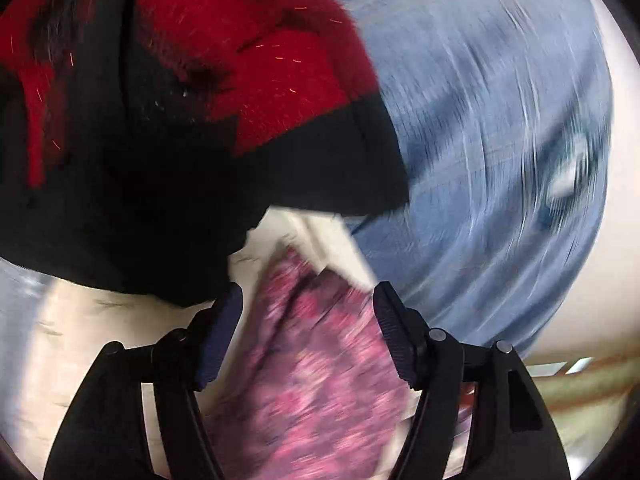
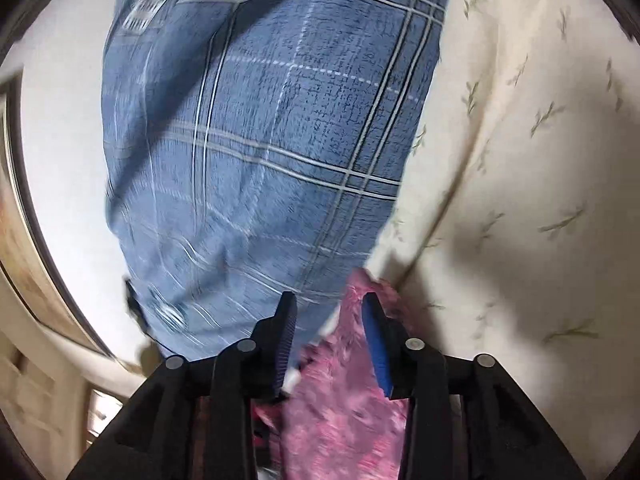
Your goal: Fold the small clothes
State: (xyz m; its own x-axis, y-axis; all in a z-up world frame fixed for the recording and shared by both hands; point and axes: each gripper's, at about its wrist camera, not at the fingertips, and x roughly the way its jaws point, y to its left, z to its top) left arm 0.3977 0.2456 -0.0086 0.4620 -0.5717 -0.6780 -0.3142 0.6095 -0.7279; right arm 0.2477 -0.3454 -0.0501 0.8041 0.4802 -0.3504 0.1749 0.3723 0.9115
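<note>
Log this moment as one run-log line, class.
left gripper: open over pink cloth | right gripper: open, pink cloth between fingers | blue plaid garment: ahead

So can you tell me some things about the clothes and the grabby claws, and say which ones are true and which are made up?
1. Both grippers are open. True: the left gripper and the right gripper each show a wide gap between their jaws.
2. The pink cloth is green. False: it is pink and mottled.
3. The blue garment has a checked pattern. True.
4. The red and black garment shows in the right wrist view. False: it shows only in the left wrist view.
5. The cream sheet is plain. False: it has small leaf prints.
</note>
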